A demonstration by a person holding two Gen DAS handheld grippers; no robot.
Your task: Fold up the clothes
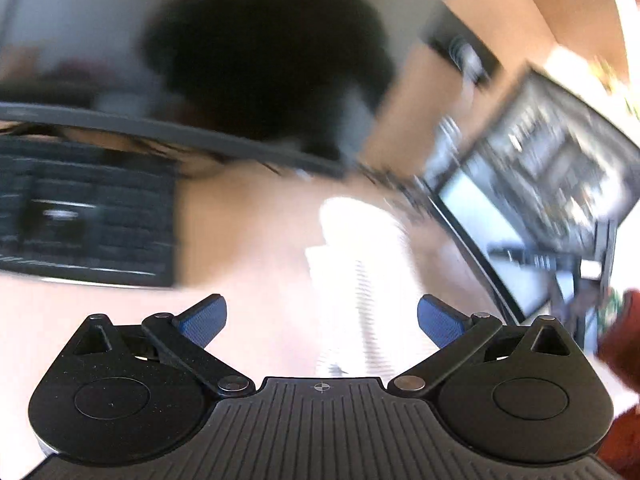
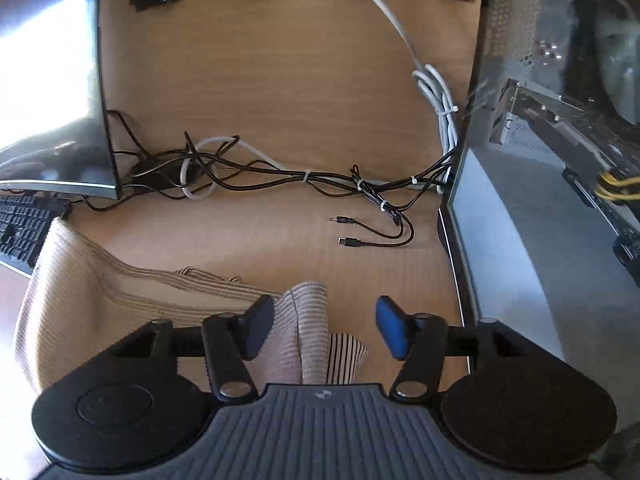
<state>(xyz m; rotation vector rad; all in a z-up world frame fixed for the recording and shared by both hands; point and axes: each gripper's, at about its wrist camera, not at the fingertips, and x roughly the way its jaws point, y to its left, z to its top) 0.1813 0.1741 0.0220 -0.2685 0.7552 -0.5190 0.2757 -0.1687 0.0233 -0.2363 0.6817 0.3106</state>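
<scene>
On the wooden desk [image 2: 280, 80], a beige ribbed garment [image 2: 80, 300] is spread, its bunched end lying between the parted fingers of the right gripper [image 2: 324, 328], ungripped. Cables [image 2: 280, 176] are tangled beyond. The left gripper [image 1: 322, 316] is seen spread, empty, amid blur.

At the lower left of the right wrist view, the ribbed garment [image 2: 80, 304] is beige with fine stripes, and a fold near the bottom centre shows black and white stripes. The right claw [image 2: 324, 328] is black with blue pads. The counter [image 2: 280, 80] is light brown wood grain. Tangled cables [image 2: 256, 172] across the middle are black and white. The keyboard [image 2: 22, 226] at left is black. In the blurred left wrist view, the left claw [image 1: 322, 320] is black with blue pads [image 1: 204, 320].
</scene>
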